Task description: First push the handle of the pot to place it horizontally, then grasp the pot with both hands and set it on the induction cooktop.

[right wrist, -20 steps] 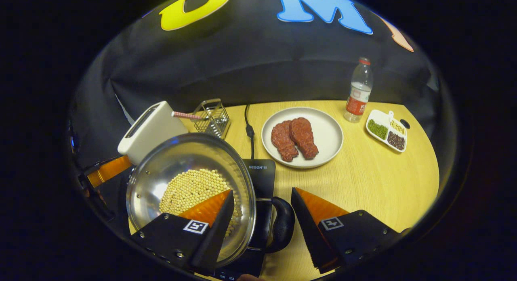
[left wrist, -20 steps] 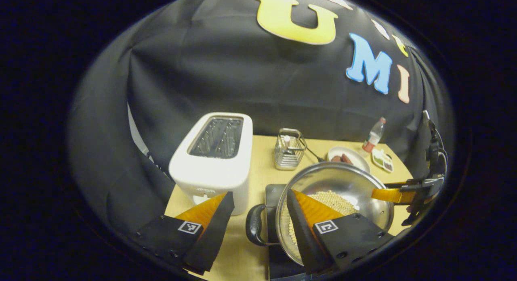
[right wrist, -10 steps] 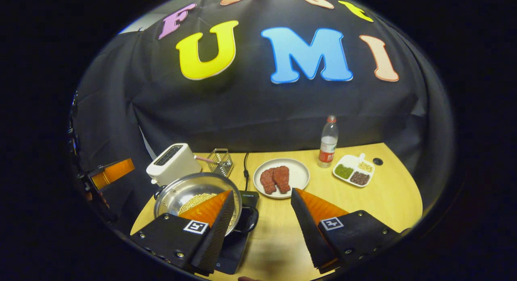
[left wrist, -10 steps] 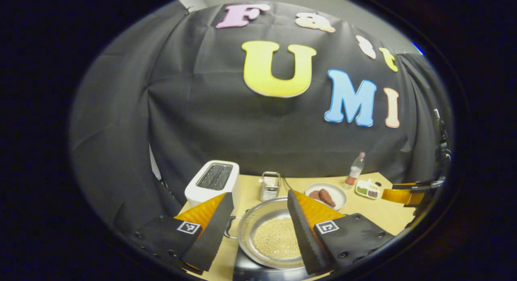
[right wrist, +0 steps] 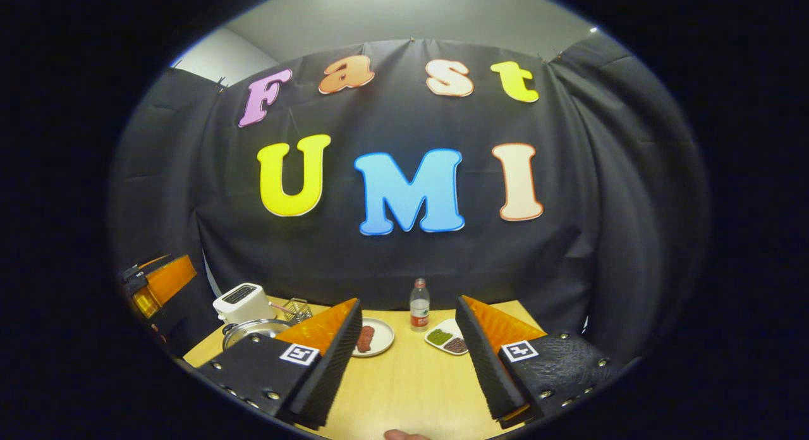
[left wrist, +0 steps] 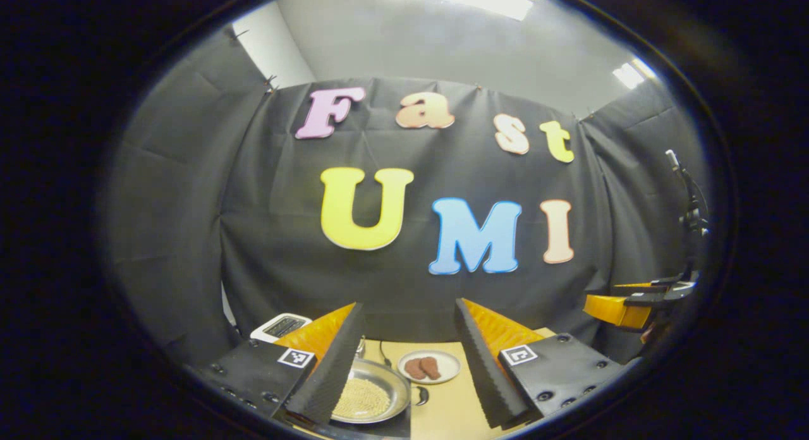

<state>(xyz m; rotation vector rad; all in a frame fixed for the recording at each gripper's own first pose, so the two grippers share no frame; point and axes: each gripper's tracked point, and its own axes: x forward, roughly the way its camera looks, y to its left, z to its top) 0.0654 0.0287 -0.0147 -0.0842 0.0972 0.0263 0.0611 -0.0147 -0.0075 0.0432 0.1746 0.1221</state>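
fingers of both grippers spread wide, gripping nothing | held high, aimed level | pot (left wrist: 370, 399) — on cooktop (left wrist: 404, 427)

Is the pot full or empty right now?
Not empty: the pot holds a layer of pale beans across its bottom, well below the rim, seen in the left gripper view.

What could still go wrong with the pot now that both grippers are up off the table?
The pot holds a heap of small beans with no lid, so any bump could spill them. Its side handle sticks out toward the plate of meat, where a returning gripper might catch it. The toaster and wire rack stand close behind it, leaving little room on that side.
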